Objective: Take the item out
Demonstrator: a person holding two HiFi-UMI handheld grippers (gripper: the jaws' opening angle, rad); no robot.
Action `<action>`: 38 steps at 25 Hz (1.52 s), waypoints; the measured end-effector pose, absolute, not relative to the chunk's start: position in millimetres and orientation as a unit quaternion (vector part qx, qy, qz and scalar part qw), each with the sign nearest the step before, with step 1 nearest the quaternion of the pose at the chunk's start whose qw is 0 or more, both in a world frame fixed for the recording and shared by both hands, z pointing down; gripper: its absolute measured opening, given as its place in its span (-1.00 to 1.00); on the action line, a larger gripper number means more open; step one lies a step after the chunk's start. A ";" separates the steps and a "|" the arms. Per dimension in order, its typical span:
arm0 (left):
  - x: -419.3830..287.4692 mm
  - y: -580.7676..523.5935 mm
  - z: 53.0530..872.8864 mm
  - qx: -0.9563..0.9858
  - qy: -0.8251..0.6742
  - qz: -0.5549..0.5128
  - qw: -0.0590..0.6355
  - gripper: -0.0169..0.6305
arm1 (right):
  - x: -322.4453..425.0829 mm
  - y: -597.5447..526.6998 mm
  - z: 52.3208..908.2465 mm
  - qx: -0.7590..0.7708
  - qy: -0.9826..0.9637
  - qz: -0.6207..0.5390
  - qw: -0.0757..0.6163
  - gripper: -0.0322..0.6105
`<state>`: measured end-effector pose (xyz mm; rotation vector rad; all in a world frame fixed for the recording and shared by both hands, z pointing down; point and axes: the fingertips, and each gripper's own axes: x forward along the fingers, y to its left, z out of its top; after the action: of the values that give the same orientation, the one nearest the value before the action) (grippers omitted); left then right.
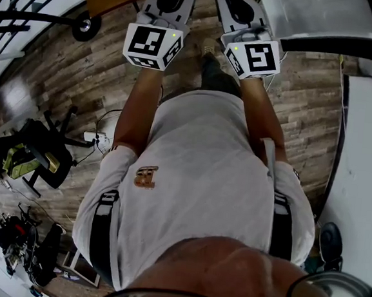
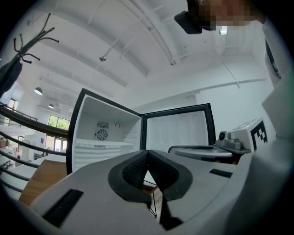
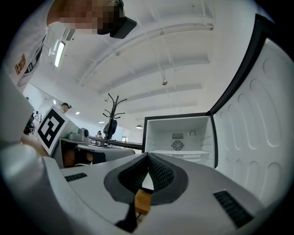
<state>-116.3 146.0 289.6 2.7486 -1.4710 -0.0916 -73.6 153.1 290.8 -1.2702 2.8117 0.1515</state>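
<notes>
Notably, item: none visible inside the open fridge (image 3: 178, 135), centre frame.
Left gripper (image 2: 147, 151): jaws pressed together, empty.
Right gripper (image 3: 148, 155): likewise closed, empty.
Risk: closed jaws would shove, not grasp; fridge door (image 3: 257, 128), frame right, may be clipped.

The head view looks steeply down from above the person's white shirt (image 1: 196, 178) onto the brown wood-plank floor (image 1: 82, 77). Each gripper view sits close behind its own jaws, facing level toward the open white black-framed refrigerator (image 2: 108, 133) (image 3: 179, 133), which both share.
</notes>
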 end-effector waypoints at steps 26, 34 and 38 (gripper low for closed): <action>-104.2 -125.7 367.0 0.852 -0.516 0.008 0.092 -0.89 | -53.2 -125.1 369.6 -0.456 0.888 -0.054 0.009 -0.79; -88.1 -168.2 381.7 0.841 -0.532 0.010 0.103 -0.89 | -49.2 -147.9 385.4 -0.441 0.895 -0.058 0.000 -0.79; -74.2 -182.9 392.6 0.835 -0.540 0.014 0.108 -0.89 | -43.0 -150.4 396.3 -0.430 0.900 -0.064 -0.004 -0.79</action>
<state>-74.2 -182.9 392.6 2.4572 -1.5879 0.0414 -43.0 -150.4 396.3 -1.3558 2.8367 -0.2027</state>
